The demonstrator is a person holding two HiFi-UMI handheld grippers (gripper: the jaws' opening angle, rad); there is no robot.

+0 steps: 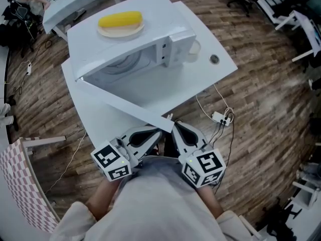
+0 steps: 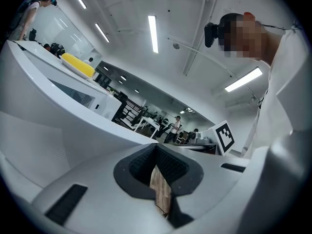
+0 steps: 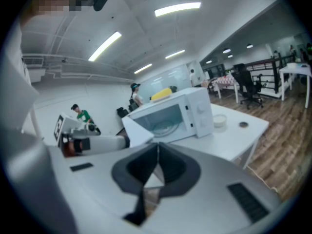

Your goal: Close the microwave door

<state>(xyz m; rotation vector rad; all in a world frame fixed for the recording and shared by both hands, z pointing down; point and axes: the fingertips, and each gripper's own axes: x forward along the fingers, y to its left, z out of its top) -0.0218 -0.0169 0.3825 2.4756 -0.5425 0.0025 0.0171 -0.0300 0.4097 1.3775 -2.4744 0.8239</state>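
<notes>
— Closest to us, at six o'clock: our left gripper [image 1: 156, 133] and right gripper [image 1: 176, 127]. Their jaws?
— We see both pairs pressed together, holding nothing.
— And the white box-shaped microwave oven [image 1: 120, 44]?
— At twelve o'clock on the white table [image 1: 220, 72]. Its white door [image 1: 120, 103] is swung open, with the free edge just beside our jaw tips.

The open microwave door [image 1: 124, 104] slants across the near left, while the table [image 1: 200, 82] right of it lies bare and passable.
</notes>
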